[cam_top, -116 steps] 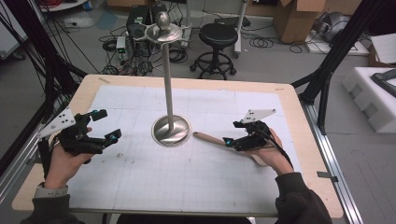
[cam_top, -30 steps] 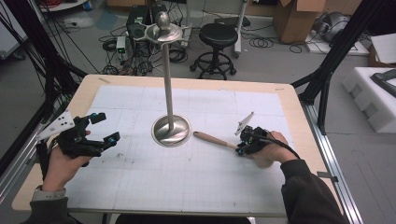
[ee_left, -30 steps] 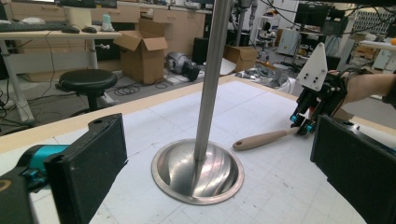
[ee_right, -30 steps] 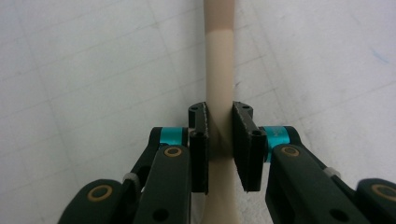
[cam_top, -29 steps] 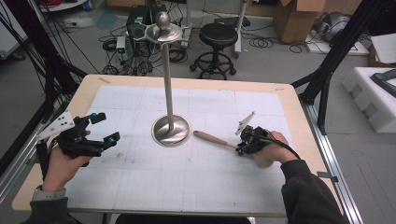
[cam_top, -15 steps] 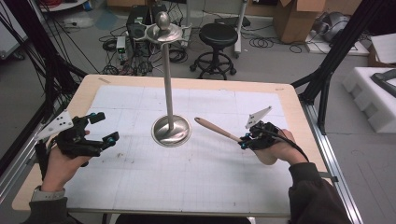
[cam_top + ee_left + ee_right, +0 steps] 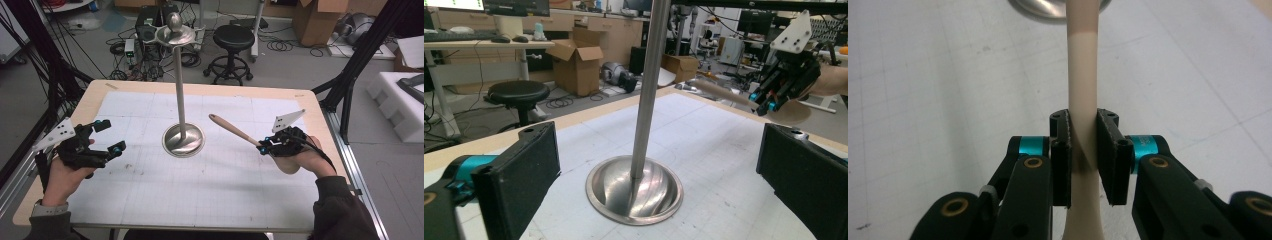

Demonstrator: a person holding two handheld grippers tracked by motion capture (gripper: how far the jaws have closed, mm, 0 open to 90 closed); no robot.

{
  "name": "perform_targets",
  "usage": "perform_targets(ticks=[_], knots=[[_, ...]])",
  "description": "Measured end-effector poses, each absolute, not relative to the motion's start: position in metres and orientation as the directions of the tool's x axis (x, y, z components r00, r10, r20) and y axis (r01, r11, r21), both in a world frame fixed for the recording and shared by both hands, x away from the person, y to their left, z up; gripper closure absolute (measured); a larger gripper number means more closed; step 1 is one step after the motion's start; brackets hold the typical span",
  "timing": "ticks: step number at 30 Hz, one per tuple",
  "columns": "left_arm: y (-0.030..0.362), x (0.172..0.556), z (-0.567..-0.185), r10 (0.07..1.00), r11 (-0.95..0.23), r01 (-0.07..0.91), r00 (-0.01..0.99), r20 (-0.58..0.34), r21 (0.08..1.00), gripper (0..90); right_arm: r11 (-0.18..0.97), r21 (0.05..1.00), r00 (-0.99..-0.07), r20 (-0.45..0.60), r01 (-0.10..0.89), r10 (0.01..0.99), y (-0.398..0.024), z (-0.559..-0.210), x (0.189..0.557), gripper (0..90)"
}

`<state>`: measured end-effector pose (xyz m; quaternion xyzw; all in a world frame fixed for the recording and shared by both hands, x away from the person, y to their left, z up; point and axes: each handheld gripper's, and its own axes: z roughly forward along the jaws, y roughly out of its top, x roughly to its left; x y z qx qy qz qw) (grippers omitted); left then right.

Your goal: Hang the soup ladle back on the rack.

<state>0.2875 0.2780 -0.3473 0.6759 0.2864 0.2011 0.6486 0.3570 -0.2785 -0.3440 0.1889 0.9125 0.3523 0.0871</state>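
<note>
The right gripper [image 7: 263, 147] is clamped on a pale wooden spoon-like utensil [image 7: 232, 130] whose long axis runs out beyond its fingertips toward the tall steel stand [image 7: 180, 90], while the left gripper [image 7: 110, 137] rests open

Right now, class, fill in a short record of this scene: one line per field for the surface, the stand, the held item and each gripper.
surface: table covered by a white gridded sheet
stand: metal stand, upright near the middle, round base, tall pole
held item: wooden utensil, lifted off the sheet, free end pointing toward the stand
right gripper: shut on the utensil's handle, pads pressing both sides
left gripper: open, nothing between its jaws, facing the stand from the table's left side
contact: utensil and stand apart
</note>
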Motion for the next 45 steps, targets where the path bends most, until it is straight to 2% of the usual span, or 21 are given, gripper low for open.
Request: perform_targets(ticks=[14,27,45], knots=[[0.278,0.288,-0.347,0.648,0.011,0.129,0.754,-0.105,0.992,4.0,0.572,0.791,-0.918,-0.033,0.218,0.395,-0.289,-0.312,0.354,78.1],[0.280,0.288,-0.346,0.644,0.013,0.126,0.758,-0.104,0.992,4.1,0.484,0.851,-0.917,-0.004,0.206,0.398,-0.291,-0.286,0.352,78.1],[0.281,0.286,-0.344,0.647,0.018,0.121,0.755,-0.104,0.993,4.1,0.353,0.923,-0.912,-0.005,0.153,0.409,-0.281,-0.270,0.351,78.1]])
